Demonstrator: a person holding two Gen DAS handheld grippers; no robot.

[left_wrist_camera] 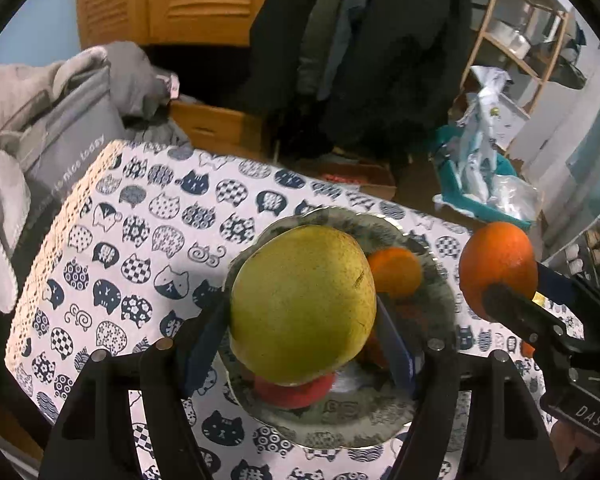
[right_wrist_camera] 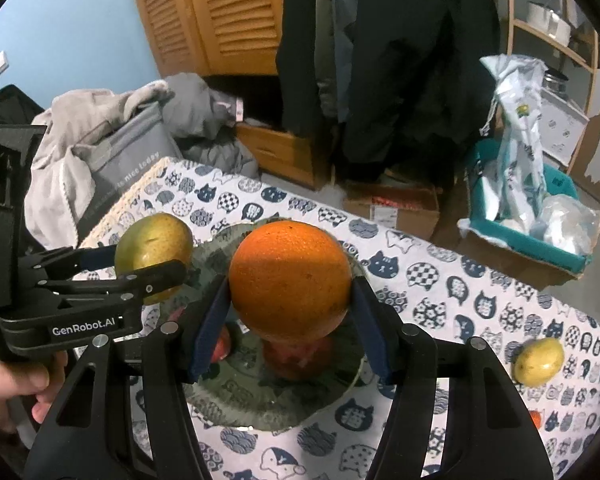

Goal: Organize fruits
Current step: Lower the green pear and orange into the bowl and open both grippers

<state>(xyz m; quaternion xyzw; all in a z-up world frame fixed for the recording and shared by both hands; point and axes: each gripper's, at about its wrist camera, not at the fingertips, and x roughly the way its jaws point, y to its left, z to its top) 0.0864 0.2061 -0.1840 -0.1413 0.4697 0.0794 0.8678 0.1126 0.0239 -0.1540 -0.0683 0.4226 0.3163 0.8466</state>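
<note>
My left gripper (left_wrist_camera: 302,320) is shut on a yellow-green pear (left_wrist_camera: 302,304) and holds it above a grey patterned plate (left_wrist_camera: 340,420). On the plate lie a small orange (left_wrist_camera: 396,272) and a red fruit (left_wrist_camera: 296,394). My right gripper (right_wrist_camera: 290,308) is shut on a large orange (right_wrist_camera: 290,280), held above the same plate (right_wrist_camera: 260,404), where red fruit (right_wrist_camera: 300,354) lies. In the left wrist view the right gripper (left_wrist_camera: 512,292) holds the orange (left_wrist_camera: 496,256) to the right of the plate. In the right wrist view the left gripper (right_wrist_camera: 156,264) holds the pear (right_wrist_camera: 154,248) at the left.
The table has a cat-print cloth (left_wrist_camera: 140,248). A loose yellow fruit (right_wrist_camera: 540,362) and a bit of an orange one (right_wrist_camera: 536,418) lie on the cloth at the right. Grey bags and clothes (left_wrist_camera: 60,128) sit beyond the table's left edge. A teal box (right_wrist_camera: 520,220) stands on the floor.
</note>
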